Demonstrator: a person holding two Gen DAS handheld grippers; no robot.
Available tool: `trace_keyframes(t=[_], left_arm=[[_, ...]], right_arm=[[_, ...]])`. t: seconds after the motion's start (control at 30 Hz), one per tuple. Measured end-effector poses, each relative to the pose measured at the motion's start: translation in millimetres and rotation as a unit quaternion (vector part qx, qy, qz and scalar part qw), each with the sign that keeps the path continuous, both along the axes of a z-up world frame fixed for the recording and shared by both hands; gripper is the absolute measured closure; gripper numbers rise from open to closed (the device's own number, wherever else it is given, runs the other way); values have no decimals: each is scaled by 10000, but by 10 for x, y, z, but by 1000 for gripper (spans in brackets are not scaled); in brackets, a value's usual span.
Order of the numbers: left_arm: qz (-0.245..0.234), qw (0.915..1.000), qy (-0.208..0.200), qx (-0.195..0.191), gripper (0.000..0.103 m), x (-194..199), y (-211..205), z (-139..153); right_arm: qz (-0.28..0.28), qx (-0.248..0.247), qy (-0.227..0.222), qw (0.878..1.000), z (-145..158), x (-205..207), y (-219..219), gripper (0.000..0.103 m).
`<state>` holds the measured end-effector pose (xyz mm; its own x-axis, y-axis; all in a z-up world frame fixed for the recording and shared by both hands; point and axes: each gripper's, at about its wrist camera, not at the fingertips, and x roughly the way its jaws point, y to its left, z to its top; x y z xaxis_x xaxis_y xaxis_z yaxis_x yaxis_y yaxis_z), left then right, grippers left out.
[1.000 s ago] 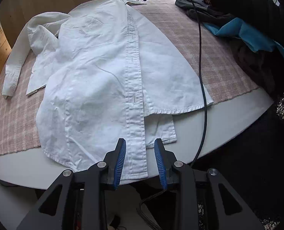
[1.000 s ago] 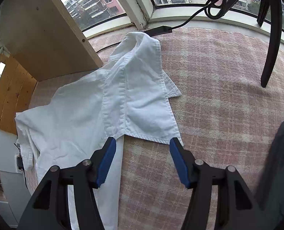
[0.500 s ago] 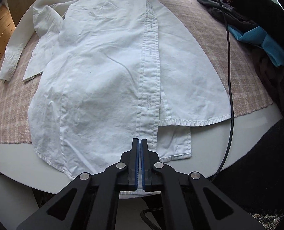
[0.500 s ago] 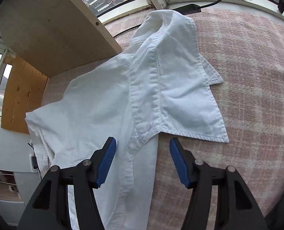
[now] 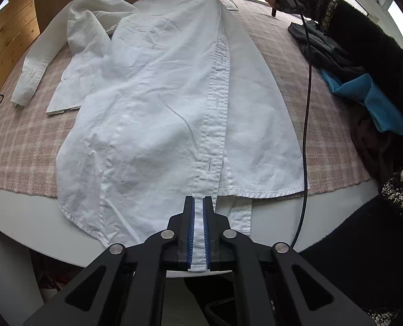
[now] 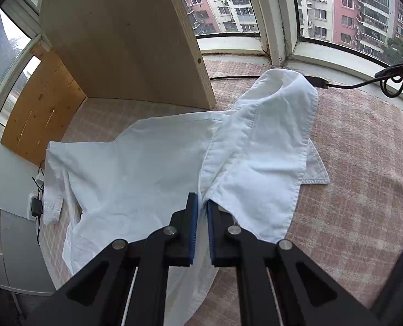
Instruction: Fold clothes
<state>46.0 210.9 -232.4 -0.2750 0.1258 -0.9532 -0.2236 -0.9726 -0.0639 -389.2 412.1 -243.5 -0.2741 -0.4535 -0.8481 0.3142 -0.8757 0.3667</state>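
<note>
On the round white counter [image 5: 25, 217], spread with a pink checked woven cloth [image 5: 25, 141], I have the white cotton button-up shirt [image 5: 152, 114] lying front-up with its hem toward me and its collar at the far edge by the window. Going from the left: one long sleeve [image 5: 35, 73] trails off over the cloth, bunched near the shoulder; then comes the broad front panel, then the stiffer button placket [image 5: 215, 108] running down the middle. My left gripper [image 5: 198, 228] sits at the hem end of that placket, fingers [image 5: 189, 228] narrow with the band of fabric between them, and they are easing open a little, so I judge that hold as loose at best. Further right, at the collar end, my right gripper [image 6: 200, 225] is closing its fingers [image 6: 192, 228] onto the top of the placket just below the collar [image 6: 277, 135], with cloth pinched between the pads. The shirt looks light, soft and limp; I expect it to sag and crease wherever it is unsupported, so the doubled seams at placket, hem and collar are the sensible places to take it, not the single thin panel. At the far right a heap of dark and blue garments [image 5: 364, 89] waits on the counter. I see no basket, box or other container in either view.
</note>
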Motion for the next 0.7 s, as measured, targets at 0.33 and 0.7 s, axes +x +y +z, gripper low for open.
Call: trace_keyframes(t=[0.33, 0.7], left_arm=[[22, 9990, -61, -436, 100, -35, 33, -215], [657, 9926, 467, 912, 101, -55, -441, 566]], right_arm=[[-17, -97, -269, 9996, -94, -62, 65, 92], [-546, -688, -665, 9939, -187, -228, 315, 60]])
